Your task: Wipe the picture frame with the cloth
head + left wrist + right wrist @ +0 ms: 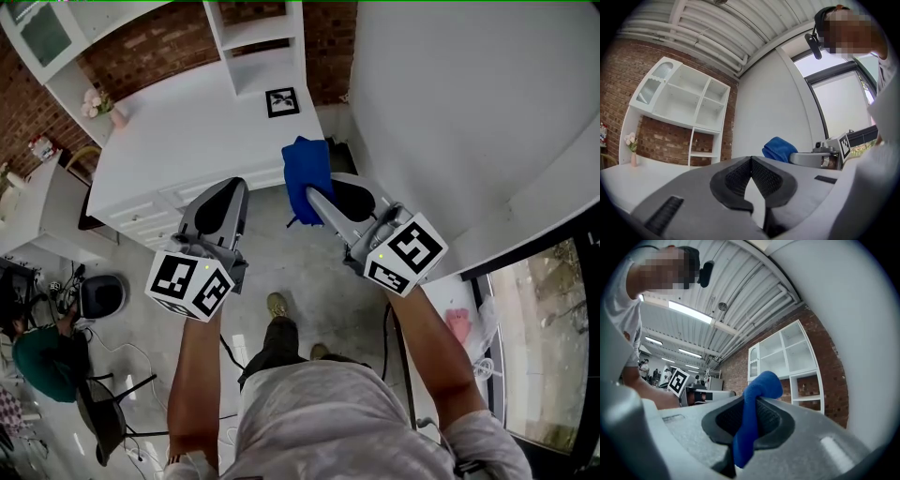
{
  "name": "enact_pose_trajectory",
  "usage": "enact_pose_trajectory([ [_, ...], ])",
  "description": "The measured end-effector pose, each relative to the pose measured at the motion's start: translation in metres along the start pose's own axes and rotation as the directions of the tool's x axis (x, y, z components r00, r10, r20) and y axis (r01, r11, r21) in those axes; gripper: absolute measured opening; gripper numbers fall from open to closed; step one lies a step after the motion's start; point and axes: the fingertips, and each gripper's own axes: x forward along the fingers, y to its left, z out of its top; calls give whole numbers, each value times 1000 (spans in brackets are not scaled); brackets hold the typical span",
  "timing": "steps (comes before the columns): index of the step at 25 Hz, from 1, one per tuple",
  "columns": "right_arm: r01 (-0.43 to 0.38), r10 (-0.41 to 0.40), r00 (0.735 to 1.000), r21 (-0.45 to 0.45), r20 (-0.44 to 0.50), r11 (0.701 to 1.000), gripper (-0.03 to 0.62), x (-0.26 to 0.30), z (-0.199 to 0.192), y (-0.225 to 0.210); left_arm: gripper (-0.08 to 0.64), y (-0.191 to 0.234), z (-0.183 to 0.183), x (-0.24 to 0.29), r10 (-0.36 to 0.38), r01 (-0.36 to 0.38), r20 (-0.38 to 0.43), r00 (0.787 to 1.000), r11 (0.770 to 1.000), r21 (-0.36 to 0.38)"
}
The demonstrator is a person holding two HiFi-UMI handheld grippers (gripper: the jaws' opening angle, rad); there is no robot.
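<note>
A blue cloth [306, 171] hangs bunched from my right gripper [313, 195], whose jaws are shut on it; in the right gripper view the cloth [751, 418] runs down between the black pads. My left gripper [235, 187] is beside it on the left, shut with nothing between its pads [765, 178]. The left gripper view shows the cloth [778, 149] off to its right. A small black-edged square frame with a black-and-white pattern [282, 101] lies on the white desk [187, 141], beyond both grippers. Both grippers hover over the floor in front of the desk.
A white shelf unit [253, 42] stands on the desk against a brick wall. A pink flower vase [101, 105] sits at the desk's left corner. A white wall panel [469, 112] rises on the right. A round device [101, 295] and a seated person [42, 361] are at the lower left.
</note>
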Motion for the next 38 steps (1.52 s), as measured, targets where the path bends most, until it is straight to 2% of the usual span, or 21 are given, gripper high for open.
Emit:
enact_pose_trajectory([
  [5, 14, -14, 1000, -13, -18, 1000, 48, 29, -10, -25, 0, 36, -6, 27, -6, 6, 13, 1000, 1000, -3],
  [12, 52, -53, 998, -31, -38, 998, 48, 97, -17, -78, 0, 113, -6, 77, -22, 22, 29, 999, 1000, 13],
  [18, 93, -95, 993, -41, -64, 995, 48, 165, -29, -123, 0, 185, -4, 121, -59, 58, 37, 998, 998, 14],
  [24, 135, -138, 988, -46, -72, 990, 48, 214, -41, -163, 0, 242, -17, 160, -96, 96, 20, 995, 995, -5],
  [31, 151, -155, 984, -48, -88, 987, 48, 245, -52, -201, 0, 277, -28, 195, -114, 114, -2, 994, 993, -24],
  [38, 132, -137, 986, -59, -98, 989, 48, 264, -69, -244, 0, 296, -43, 235, -104, 103, -40, 994, 995, -12],
])
